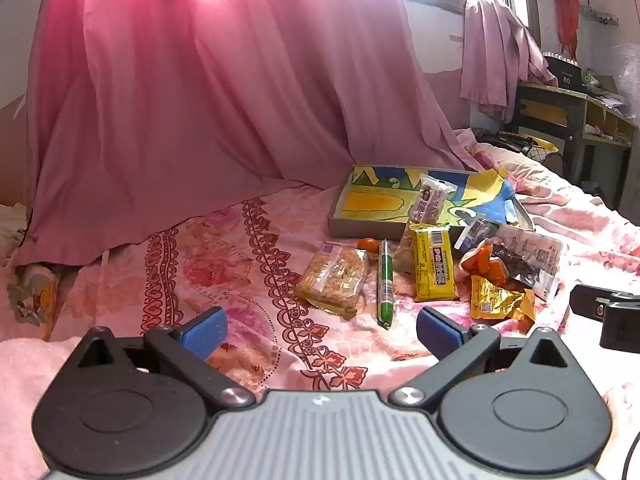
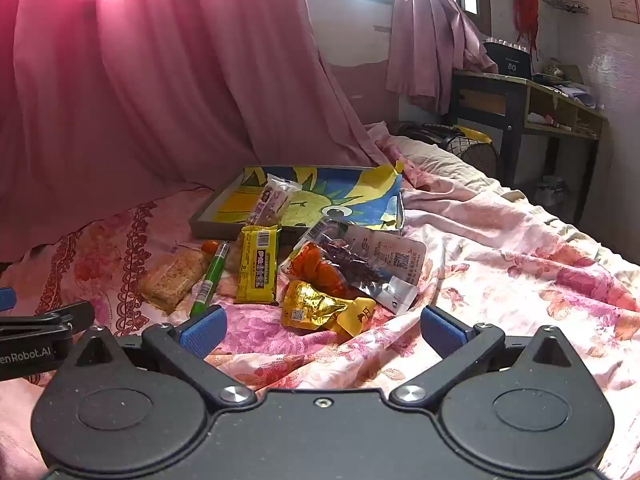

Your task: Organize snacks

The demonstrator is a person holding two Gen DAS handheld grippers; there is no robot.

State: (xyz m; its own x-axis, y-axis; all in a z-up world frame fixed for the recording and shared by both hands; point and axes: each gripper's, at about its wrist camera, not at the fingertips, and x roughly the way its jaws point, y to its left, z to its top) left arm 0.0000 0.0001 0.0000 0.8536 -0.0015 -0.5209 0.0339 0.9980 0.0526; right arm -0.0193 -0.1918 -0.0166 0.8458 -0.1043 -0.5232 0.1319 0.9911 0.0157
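Only one clear snack packet (image 2: 274, 200) lies in the cardboard tray (image 2: 216, 212); the yellow bar (image 2: 257, 264), green sausage stick (image 2: 210, 280), gold pouch (image 2: 316, 308) and others wait just before it. Left gripper (image 1: 320, 332) and right gripper (image 2: 320, 330) gape wide, empty.

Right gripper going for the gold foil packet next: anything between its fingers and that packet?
Nothing visible. The right gripper is open and empty, and the gold foil packet lies just ahead on the floral bedsheet, nearest of the snacks. Only bare sheet lies between. The orange packet sits behind it.

Snack pile (image 2: 280, 272) before tray (image 2: 208, 220) on bedspread (image 2: 500, 280) (one packet (image 2: 274, 200) inside tray).
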